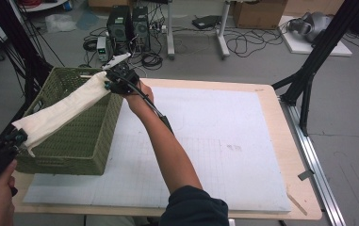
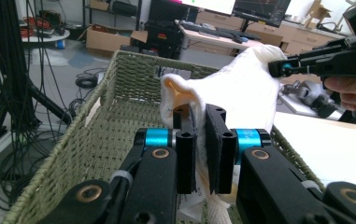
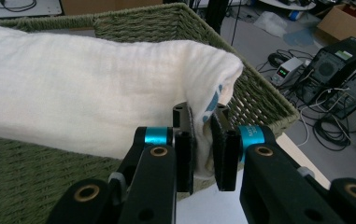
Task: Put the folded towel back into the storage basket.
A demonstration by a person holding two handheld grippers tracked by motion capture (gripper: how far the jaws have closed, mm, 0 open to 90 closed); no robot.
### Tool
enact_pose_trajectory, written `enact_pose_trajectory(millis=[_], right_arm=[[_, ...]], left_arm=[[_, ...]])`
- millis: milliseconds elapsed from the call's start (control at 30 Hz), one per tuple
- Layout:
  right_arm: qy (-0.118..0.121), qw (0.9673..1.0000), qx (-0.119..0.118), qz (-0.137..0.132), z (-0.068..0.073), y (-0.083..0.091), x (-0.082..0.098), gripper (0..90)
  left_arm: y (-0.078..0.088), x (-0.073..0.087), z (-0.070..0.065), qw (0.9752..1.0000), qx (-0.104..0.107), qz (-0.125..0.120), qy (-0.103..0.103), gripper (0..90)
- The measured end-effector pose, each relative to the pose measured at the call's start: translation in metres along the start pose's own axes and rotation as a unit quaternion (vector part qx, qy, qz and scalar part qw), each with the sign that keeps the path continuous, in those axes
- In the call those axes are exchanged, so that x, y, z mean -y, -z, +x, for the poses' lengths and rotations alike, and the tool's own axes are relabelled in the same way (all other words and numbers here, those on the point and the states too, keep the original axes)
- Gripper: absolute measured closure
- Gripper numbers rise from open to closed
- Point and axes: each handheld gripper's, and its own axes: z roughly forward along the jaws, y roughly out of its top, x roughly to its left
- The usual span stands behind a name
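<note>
The cloth (image 1: 64, 110) hangs stretched above the green basket (image 1: 80, 146) at the desk's left edge, your left gripper (image 1: 19, 139) clamped on its near end, the right gripper (image 1: 109, 84) on the far end. Pull harder and a corner may slip free, or a sagging edge snag the wicker rim.

Left tongs (image 2: 201, 151) and right tongs (image 3: 202, 149): black bodies, flat black jaw plates, cyan metal collars, brass-coloured pivot screws, white zip ties on the linkage arms. Black cable (image 1: 151, 104) along the right forearm. Dark navy sleeve (image 1: 193, 207) on the right upper arm.
</note>
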Motion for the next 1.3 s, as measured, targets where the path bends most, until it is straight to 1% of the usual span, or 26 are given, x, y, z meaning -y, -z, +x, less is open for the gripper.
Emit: enact_pose_trajectory(millis=[100,233,333,433,533,567,600,633,667,700,733,767,833,900,967,1067,1100,1133,1167,1200,1300], right_arm=[[0.000,1.0000,-0.002,0.002,0.000,-0.007,-0.003,81.8],[0.007,1.0000,-0.004,0.004,0.002,-0.014,-0.008,81.8],[0.006,0.9999,-0.005,0.007,0.002,-0.021,-0.010,81.8],[0.004,0.9999,-0.003,0.009,0.003,-0.026,-0.010,81.8],[0.008,0.9999,-0.001,0.010,0.004,-0.030,-0.011,81.3],[0.007,0.9999,0.002,0.010,0.004,-0.032,-0.012,79.0],[0.010,0.9999,0.008,0.010,0.004,-0.035,-0.012,72.7],[0.009,0.9997,0.014,0.015,0.004,-0.038,-0.012,61.8],[0.006,0.9996,0.016,0.022,0.003,-0.041,-0.012,53.2],[0.002,0.9994,0.024,0.026,0.004,-0.043,-0.011,48.0],[0.000,0.9993,0.028,0.026,0.004,-0.044,-0.010,46.4],[-0.002,0.9994,0.025,0.026,0.004,-0.044,-0.010,45.0],[-0.003,0.9994,0.024,0.023,0.004,-0.041,-0.010,43.9],[-0.008,0.9996,0.023,0.015,0.003,-0.036,-0.012,43.6],[-0.008,0.9997,0.023,0.009,0.003,-0.031,-0.012,43.1],[-0.015,0.9996,0.024,0.003,0.000,-0.021,-0.008,41.1],[-0.019,0.9995,0.026,0.003,0.000,-0.018,-0.006,38.1],[-0.023,0.9993,0.028,0.004,-0.002,-0.014,-0.005,34.8],[-0.030,0.9991,0.029,0.001,-0.004,-0.010,-0.003,34.6],[-0.034,0.9990,0.029,-0.005,-0.006,-0.006,0.000,34.1],[-0.046,0.9983,0.035,-0.013,-0.011,0.010,0.009,27.5]], left_arm=[[0.000,0.000,0.003,1.0000,-0.006,0.000,-0.001,83.0],[0.000,0.001,0.007,0.9999,-0.010,-0.001,0.005,83.0],[-0.001,0.002,0.009,0.9999,-0.012,0.000,0.006,83.0],[-0.003,0.001,0.011,0.9999,-0.015,-0.001,0.006,83.0],[-0.005,0.000,0.012,0.9998,-0.018,0.001,0.006,82.1],[-0.006,0.000,0.013,0.9998,-0.020,0.002,0.004,79.2],[-0.007,0.000,0.013,0.9997,-0.025,-0.002,0.000,70.2],[-0.008,0.000,0.013,0.9993,-0.036,-0.007,-0.007,54.8],[-0.009,-0.001,0.013,0.9989,-0.043,-0.012,-0.010,43.8],[-0.009,-0.001,0.013,0.9988,-0.044,-0.016,-0.010,39.2],[-0.008,-0.002,0.013,0.9988,-0.045,-0.018,-0.011,36.1],[-0.008,-0.003,0.013,0.9987,-0.045,-0.022,-0.011,34.6],[-0.006,-0.004,0.013,0.9986,-0.044,-0.030,-0.005,35.0],[-0.006,-0.004,0.013,0.9987,-0.040,-0.031,-0.002,35.7],[-0.006,-0.004,0.011,0.9990,-0.033,-0.030,-0.002,36.0],[-0.008,-0.004,0.007,0.9994,-0.022,-0.027,-0.001,35.9],[-0.009,-0.004,0.006,0.9995,-0.018,-0.027,-0.002,35.8],[-0.010,-0.004,0.004,0.9996,-0.011,-0.027,0.000,35.6],[-0.010,-0.005,0.003,0.9996,-0.005,-0.026,0.000,35.6],[-0.011,-0.005,0.000,0.9997,0.005,-0.025,0.000,35.4],[-0.015,-0.006,-0.005,0.9992,0.032,-0.022,0.004,34.5]])
